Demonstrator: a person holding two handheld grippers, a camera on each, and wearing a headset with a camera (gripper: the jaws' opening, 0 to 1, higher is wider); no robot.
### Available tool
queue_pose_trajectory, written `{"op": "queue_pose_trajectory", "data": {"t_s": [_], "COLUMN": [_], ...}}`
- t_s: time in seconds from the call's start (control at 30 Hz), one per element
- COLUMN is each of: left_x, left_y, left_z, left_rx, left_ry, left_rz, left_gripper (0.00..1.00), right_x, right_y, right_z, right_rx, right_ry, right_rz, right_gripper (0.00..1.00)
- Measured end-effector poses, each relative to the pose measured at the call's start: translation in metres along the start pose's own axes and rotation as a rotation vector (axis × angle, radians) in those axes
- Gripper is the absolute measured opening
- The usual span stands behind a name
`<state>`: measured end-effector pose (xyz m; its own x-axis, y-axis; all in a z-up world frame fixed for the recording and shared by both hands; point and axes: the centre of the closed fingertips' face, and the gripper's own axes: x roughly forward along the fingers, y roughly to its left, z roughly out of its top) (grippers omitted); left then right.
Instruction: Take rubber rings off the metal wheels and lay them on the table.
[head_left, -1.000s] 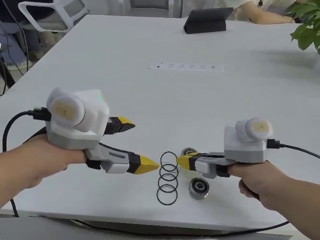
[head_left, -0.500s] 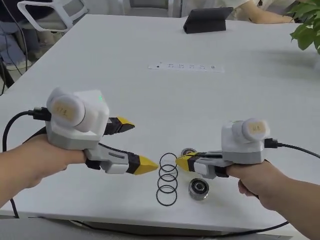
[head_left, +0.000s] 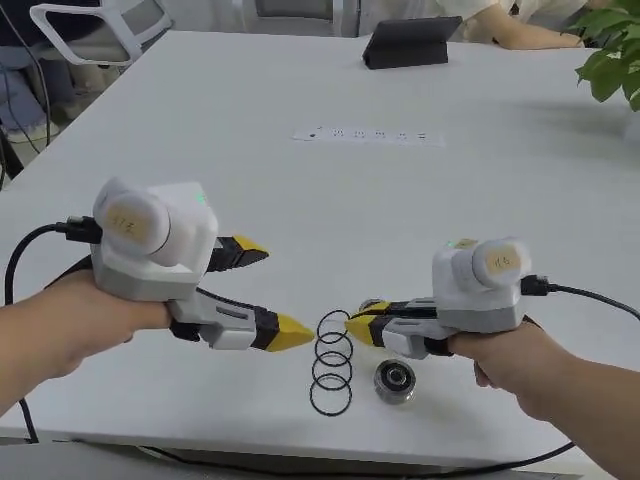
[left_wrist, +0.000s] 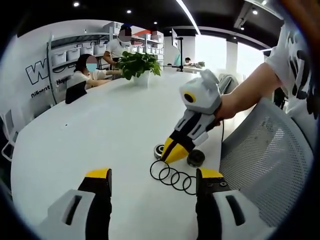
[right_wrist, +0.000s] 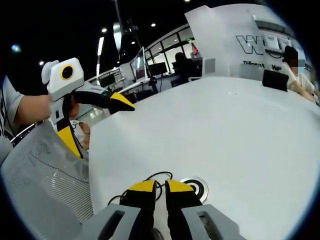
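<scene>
Rubber rings (head_left: 332, 362) just beside right claw (head_left: 354, 326)

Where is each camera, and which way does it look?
Head view: on the person's head, looking down at the table; left hand, right hand, left tongs and right tongs show.
Left gripper view: on the left tongs, looking along its open jaws at the rubber rings and right tongs.
Right gripper view: on the right tongs, looking past its shut jaws and a metal wheel at the left tongs.
Head and left gripper views share the rings.
</scene>
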<state>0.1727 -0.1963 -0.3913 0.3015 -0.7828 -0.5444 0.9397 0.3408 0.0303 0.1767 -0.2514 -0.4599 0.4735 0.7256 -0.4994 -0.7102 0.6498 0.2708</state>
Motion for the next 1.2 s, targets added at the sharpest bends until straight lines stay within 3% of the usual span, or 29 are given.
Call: {"op": "queue_pose_trajectory", "data": {"t_s": [0.53, 1.2], "left_x": [0.002, -0.003], "left_y": [-0.003, -0.009], "left_z": [0.004, 0.016], "left_rx": [0.0, 0.002], "left_ry": [-0.007, -0.038], "left_rz": [-0.012, -0.019], "left_gripper": [0.66, 0.67], "right_x": [-0.01, -0.048], "right_y": [0.001, 0.0], "right_z": [0.019, 0.045], "right_rx": [0.027, 0.025], "right_ry": [-0.065, -0.179], "right_rz": [0.001, -0.039], "right_gripper": [0.08, 0.2]}}
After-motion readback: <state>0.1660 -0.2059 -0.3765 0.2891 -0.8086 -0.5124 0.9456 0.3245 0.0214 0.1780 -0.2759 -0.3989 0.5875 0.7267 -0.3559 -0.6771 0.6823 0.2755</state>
